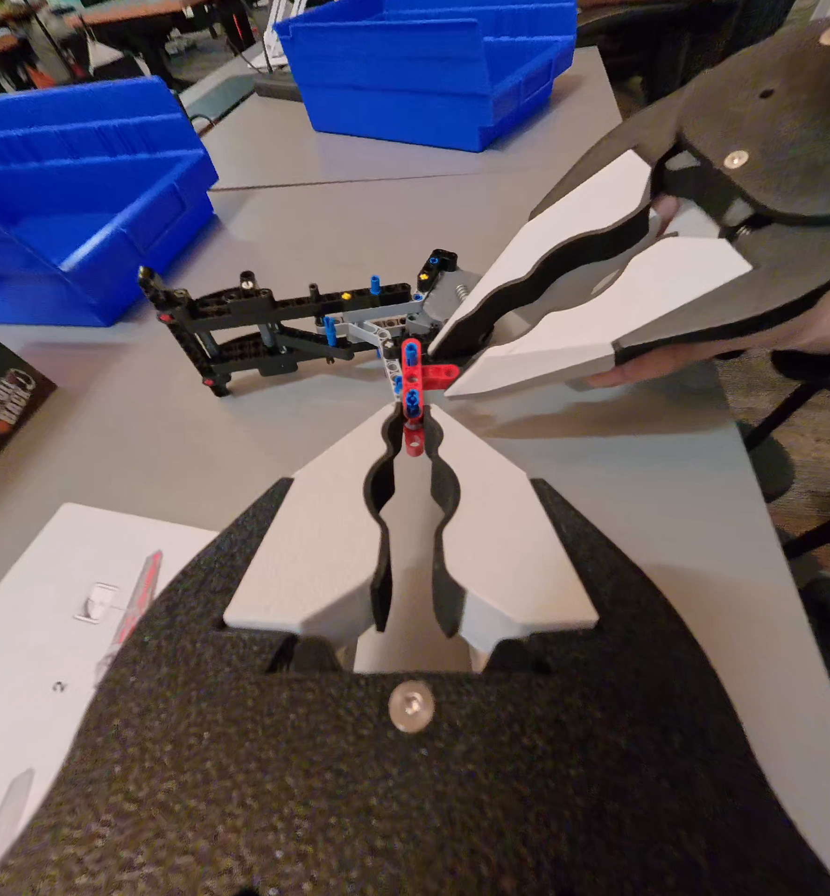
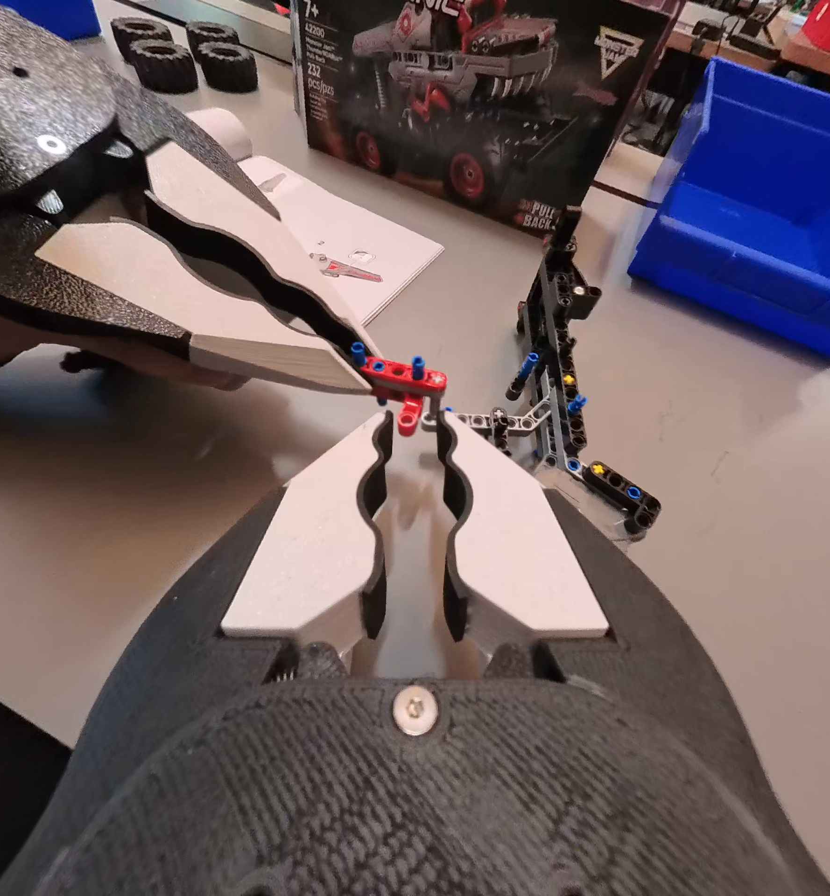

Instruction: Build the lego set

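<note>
A red beam piece (image 1: pixel 410 373) with blue pins is held just above the grey table. My left gripper (image 1: pixel 411 412) is shut on its near end. In the right wrist view the left gripper (image 2: pixel 367 368) comes in from the left holding the same red piece (image 2: pixel 398 372). My right gripper (image 2: pixel 415 419) has its jaws closed in around the piece's short red side arm and the end of a grey beam. In the left wrist view the right gripper (image 1: pixel 439 373) enters from the right. The grey beam belongs to the black and grey chassis frame (image 1: pixel 277 310), which lies on the table (image 2: pixel 556 339).
Two blue bins (image 1: pixel 78 203) (image 1: pixel 427 77) stand behind the frame; one shows at right (image 2: pixel 762 232). The set's box (image 2: pixel 476 106), an open instruction booklet (image 2: pixel 355 232) and several black tyres (image 2: pixel 185 48) are on the table. The table edge (image 1: pixel 743 436) runs close on the right. My left and right fingertips are right by each other.
</note>
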`<state>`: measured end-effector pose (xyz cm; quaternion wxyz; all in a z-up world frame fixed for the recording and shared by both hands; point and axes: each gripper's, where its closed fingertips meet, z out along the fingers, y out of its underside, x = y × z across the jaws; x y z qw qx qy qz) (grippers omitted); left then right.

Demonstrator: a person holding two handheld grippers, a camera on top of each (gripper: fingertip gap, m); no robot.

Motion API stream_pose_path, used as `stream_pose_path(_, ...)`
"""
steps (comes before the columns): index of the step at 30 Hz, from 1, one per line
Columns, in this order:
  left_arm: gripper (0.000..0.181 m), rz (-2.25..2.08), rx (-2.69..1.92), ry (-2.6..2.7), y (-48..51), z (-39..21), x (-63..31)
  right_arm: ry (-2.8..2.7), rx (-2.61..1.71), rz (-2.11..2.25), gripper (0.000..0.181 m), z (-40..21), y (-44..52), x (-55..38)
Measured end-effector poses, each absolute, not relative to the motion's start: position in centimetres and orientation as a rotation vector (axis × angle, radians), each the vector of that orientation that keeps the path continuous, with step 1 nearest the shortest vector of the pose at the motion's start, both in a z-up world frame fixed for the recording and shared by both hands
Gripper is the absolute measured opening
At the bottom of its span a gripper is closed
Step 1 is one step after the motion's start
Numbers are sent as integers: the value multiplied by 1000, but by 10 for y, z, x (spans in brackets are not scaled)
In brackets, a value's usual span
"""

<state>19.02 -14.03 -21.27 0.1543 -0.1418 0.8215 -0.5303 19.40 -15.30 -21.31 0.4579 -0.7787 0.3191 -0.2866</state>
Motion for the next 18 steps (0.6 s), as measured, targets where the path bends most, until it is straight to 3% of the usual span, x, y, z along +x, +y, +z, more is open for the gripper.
stream_pose_path(4,4,-1512,-428,2356,-141,-213,191,793,-1928,-714,7,-216,-151,196)
stream_pose_path(9,5,-1469,-415,2381,-141,-218,189,795,-1970,-745,7,-222,-152,197)
stream_pose_path(11,5,-1444,-413,2397,-141,-221,188,806,-2000,-787,15,-226,-153,199)
stream_pose_path(18,13,-1373,-272,2466,-142,-229,176,825,-2031,-758,6,-232,-157,199)
